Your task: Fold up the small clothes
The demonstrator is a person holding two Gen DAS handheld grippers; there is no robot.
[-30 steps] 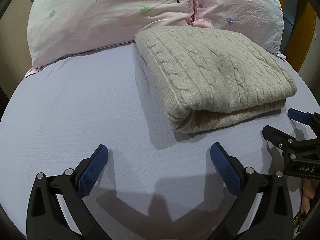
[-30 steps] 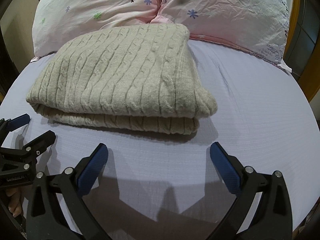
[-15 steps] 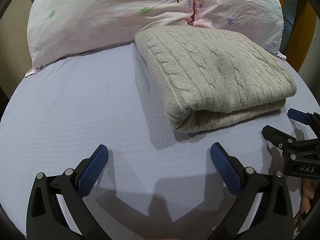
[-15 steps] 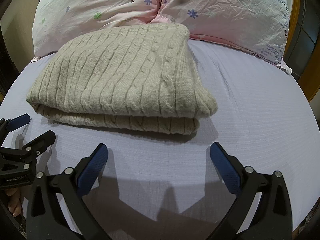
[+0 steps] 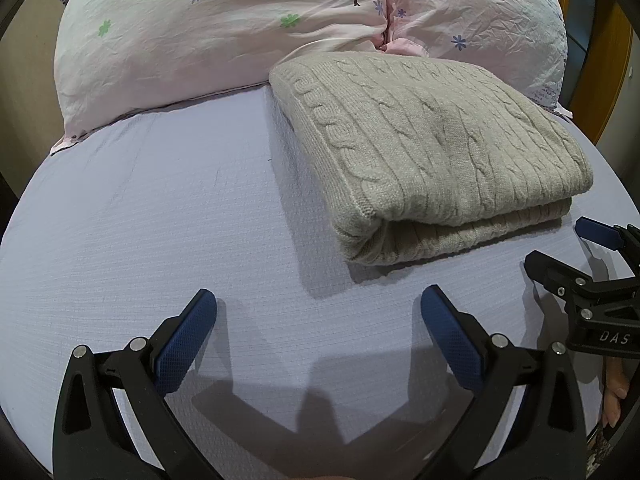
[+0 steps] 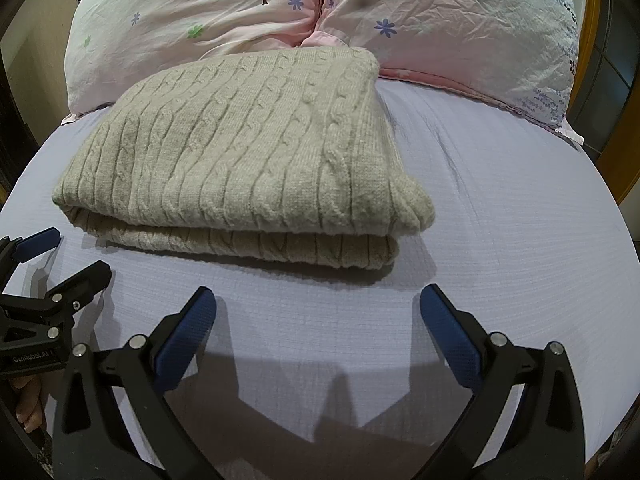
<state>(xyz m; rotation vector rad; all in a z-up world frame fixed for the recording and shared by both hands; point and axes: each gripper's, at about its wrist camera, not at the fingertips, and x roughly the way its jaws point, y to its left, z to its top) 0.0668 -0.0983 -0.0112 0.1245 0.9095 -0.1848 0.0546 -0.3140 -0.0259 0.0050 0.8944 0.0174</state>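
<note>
folded cable-knit beige sweater (image 5: 432, 152) on ribbed sheet (image 5: 160, 220).

**Folded sweater on the bed, both grippers spread**

A beige cable-knit sweater (image 5: 432, 152) lies folded on the lilac sheet (image 5: 160, 216), its far edge touching two floral pillows (image 5: 224, 28). The left gripper (image 5: 318, 304) hovers near it, jaws wide (nothing between them). The right gripper (image 5: 560, 244) enters at the right edge, apparently spread too
</note>
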